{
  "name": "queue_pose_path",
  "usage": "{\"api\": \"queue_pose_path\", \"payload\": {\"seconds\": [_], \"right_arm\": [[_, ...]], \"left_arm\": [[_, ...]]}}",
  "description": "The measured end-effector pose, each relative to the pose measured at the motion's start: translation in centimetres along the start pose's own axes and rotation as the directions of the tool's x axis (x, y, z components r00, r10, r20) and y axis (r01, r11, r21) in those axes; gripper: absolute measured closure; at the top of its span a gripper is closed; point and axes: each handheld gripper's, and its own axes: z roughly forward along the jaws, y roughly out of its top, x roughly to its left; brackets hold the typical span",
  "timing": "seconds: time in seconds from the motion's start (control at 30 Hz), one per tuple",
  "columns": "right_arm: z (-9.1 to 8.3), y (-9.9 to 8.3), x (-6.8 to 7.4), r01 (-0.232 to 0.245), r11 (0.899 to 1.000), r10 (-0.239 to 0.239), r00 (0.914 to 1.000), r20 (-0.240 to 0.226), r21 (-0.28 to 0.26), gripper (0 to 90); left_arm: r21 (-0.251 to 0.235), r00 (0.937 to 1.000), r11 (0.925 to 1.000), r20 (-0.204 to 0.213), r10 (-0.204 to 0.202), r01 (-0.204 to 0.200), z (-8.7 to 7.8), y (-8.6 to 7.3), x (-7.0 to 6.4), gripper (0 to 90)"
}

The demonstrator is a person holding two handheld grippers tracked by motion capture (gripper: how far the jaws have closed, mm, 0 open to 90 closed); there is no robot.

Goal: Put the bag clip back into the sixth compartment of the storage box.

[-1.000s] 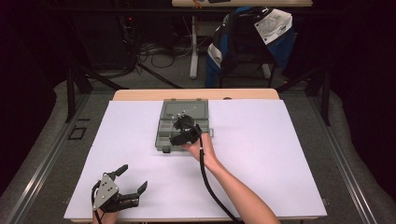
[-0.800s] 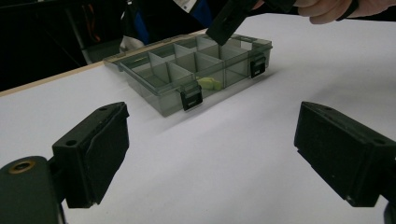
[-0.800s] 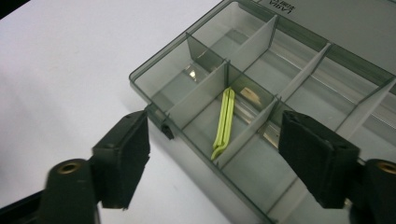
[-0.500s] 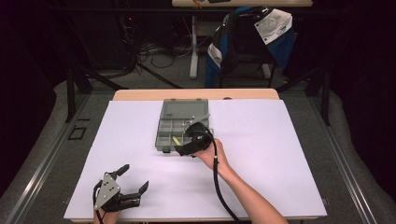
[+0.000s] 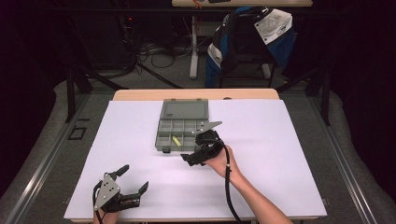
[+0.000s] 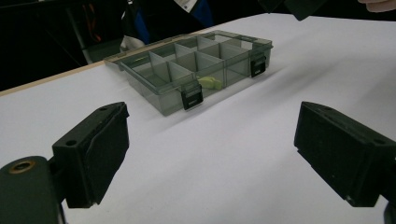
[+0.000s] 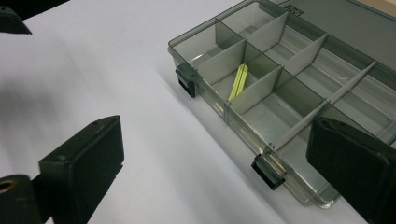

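Worktop (image 5: 280,154), covered in white and the largest thing here, carries a grey see-through organizer box (image 5: 182,126) near its far middle. The box lies open, its lid (image 5: 183,109) folded flat behind it, with 2 black latches (image 7: 187,81) on its near wall. Dividers split it into small compartments. 1 thin yellow-green piece (image 7: 238,81) leans inside a compartment in the near row, toward the left latch; the other compartments look bare.

The right gripper (image 5: 198,151), held in the person's right hand (image 5: 224,163), hovers just beside the box's near right corner. Its fingers (image 7: 81,165) stand wide apart and hold nothing. The left gripper (image 5: 125,182) sits well apart from the box, near the worktop's near left edge, its fingers (image 6: 95,149) also wide and holding nothing.

Risks, as a judgement: the box looks light and sits loose on smooth white cover, so a nudge from the right gripper could slide or spin it. The right gripper's cable (image 5: 227,186) trails across the worktop and could drag on a fast move. Smallest risk: the yellow-green piece is slim and leans on a divider, so wide fingers may knock it flat or pinch the divider instead.
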Motion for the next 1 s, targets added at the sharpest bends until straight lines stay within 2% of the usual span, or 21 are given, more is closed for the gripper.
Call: {"api": "queue_pose_path", "payload": {"seconds": [0.2, 0.5, 0.83, 1.0], "right_arm": [[-1.1, -1.0, 0.1, 0.032, 0.999, -0.032, 0.9995, 0.002, -0.017, 2.2], [-3.1, -2.7, 0.1, 0.038, 0.998, -0.039, 0.9992, -0.013, -0.051, 1.3], [-4.9, -5.0, -0.4, 0.047, 0.996, -0.046, 0.9988, 0.018, -0.079, 0.5], [-5.8, -6.4, -0.8, 0.037, 0.995, -0.036, 0.9993, 0.009, -0.098, 0.2]], "left_arm": [[0.002, 1.0000, 1.0000, -0.001, -0.001, 0.001, 0.0, 0.0, 0.0, 10.2], [0.005, 1.0000, 1.0000, 0.002, -0.001, 0.001, 0.1, 0.0, 0.0, 10.2], [0.000, 1.0000, 1.0000, -0.001, -0.002, 0.002, 0.0, 0.0, 0.0, 10.2], [0.002, 1.0000, 1.0000, -0.002, -0.001, 0.001, 0.0, 0.0, 0.0, 10.2]]}}
